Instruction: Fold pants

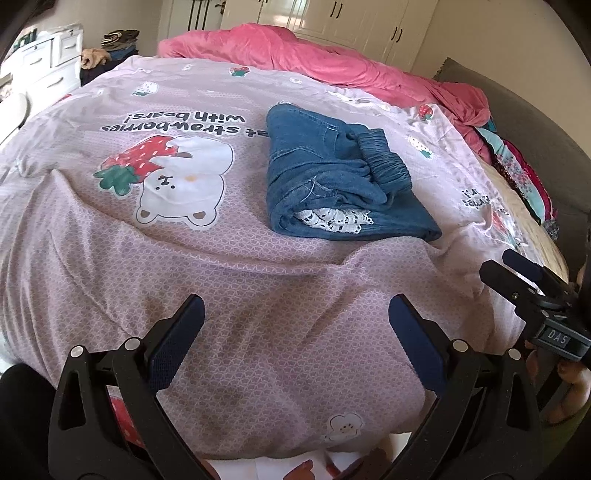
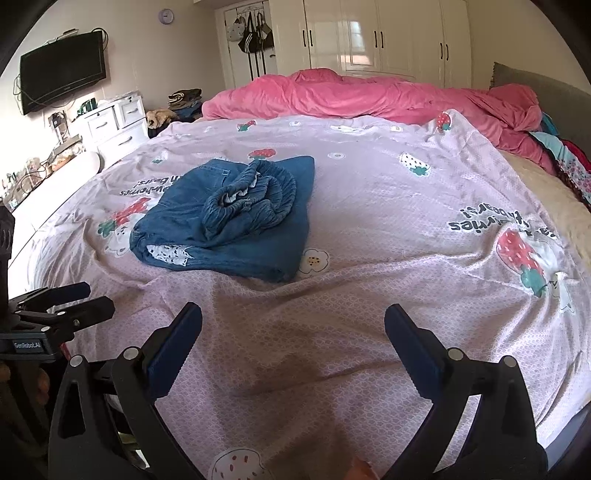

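Note:
Blue denim pants (image 1: 332, 173) lie folded into a compact bundle on the pink strawberry-print bedsheet (image 1: 258, 295), elastic waistband on top and a white patterned lining showing at the near edge. They also show in the right wrist view (image 2: 236, 218), left of centre. My left gripper (image 1: 295, 314) is open and empty, hovering over the sheet well short of the pants. My right gripper (image 2: 293, 325) is open and empty, also short of the pants and to their right. Each gripper shows at the edge of the other's view.
A crumpled pink duvet (image 2: 369, 96) lies along the far side of the bed. Colourful clothes (image 1: 517, 170) are piled at the right by a grey headboard. White drawers (image 2: 110, 122), a wall TV (image 2: 62, 70) and wardrobes (image 2: 369, 33) stand beyond the bed.

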Available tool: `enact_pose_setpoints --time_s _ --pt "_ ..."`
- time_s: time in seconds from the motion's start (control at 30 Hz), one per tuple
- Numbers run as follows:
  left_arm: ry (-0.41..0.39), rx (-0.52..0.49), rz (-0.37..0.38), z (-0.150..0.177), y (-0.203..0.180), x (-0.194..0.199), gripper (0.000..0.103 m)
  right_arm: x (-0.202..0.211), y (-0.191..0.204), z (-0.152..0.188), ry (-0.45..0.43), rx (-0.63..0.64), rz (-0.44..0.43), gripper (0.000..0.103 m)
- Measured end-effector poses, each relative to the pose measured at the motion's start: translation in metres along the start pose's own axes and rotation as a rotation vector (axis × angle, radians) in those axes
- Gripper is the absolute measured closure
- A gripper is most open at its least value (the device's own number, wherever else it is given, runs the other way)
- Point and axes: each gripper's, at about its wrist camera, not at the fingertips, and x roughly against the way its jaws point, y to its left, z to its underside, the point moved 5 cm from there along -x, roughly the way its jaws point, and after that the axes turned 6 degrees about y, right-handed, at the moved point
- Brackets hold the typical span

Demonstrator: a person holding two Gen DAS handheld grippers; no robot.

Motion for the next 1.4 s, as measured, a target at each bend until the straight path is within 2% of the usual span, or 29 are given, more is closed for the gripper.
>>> enact_pose_setpoints --time_s 1.4 --pt "-0.010 0.006 -0.015 -0.0016 0.0003 0.0081 0.009 0.0032 -0.0033 -0.0002 0.000 -0.005 0.003 0.004"
